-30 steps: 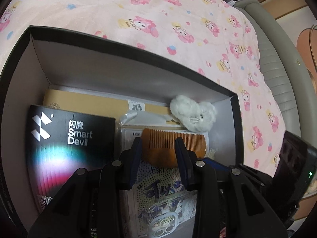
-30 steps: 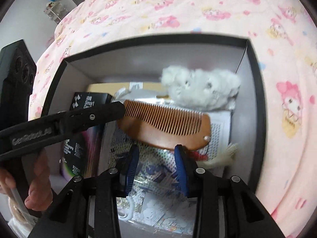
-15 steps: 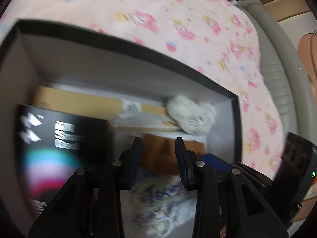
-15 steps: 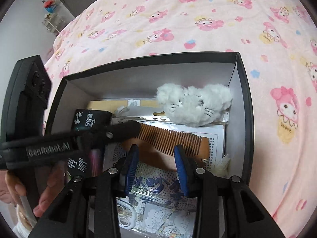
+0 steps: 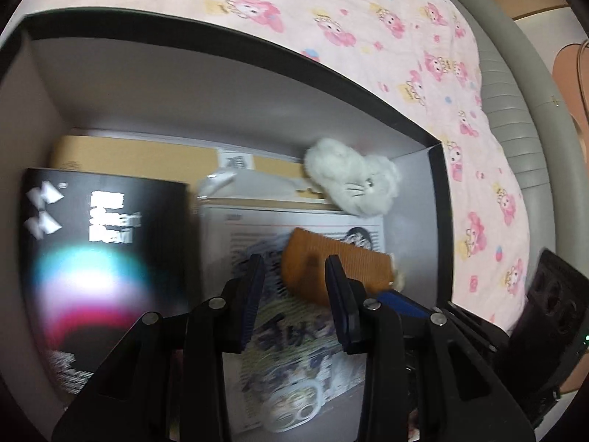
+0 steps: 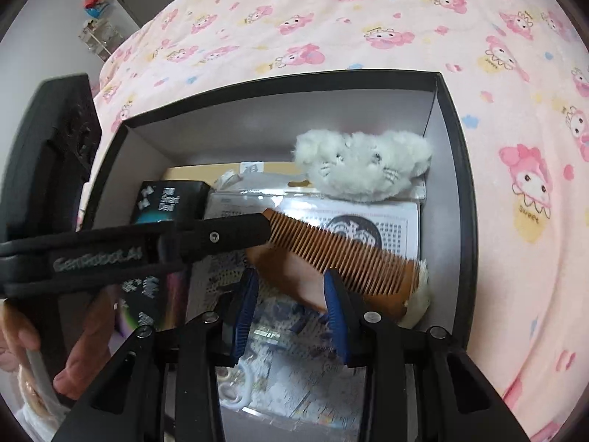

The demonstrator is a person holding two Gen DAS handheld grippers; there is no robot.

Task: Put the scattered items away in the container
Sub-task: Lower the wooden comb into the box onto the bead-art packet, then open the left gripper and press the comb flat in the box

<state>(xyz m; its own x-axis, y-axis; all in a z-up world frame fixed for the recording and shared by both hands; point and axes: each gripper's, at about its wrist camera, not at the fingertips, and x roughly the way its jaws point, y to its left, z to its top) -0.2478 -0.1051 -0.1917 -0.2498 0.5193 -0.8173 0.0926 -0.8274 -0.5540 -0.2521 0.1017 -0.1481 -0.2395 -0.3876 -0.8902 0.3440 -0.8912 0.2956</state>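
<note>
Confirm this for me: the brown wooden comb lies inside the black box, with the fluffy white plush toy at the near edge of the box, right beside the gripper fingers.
One detail is off. The fluffy white plush toy sits against the far wall of the black box, beyond the brown wooden comb, not at the near edge. The right wrist view shows this plainly. The comb is indeed inside the box.

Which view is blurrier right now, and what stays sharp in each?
Left wrist view: heavy motion smear over the black Smart Devil box, comic sheet and wooden comb; the bedspread reads sharper. Right wrist view: mostly crisp, comb teeth and plush toy clear; only the left gripper crossing the frame smears slightly. Fisheye bends the container rim in both.
</note>
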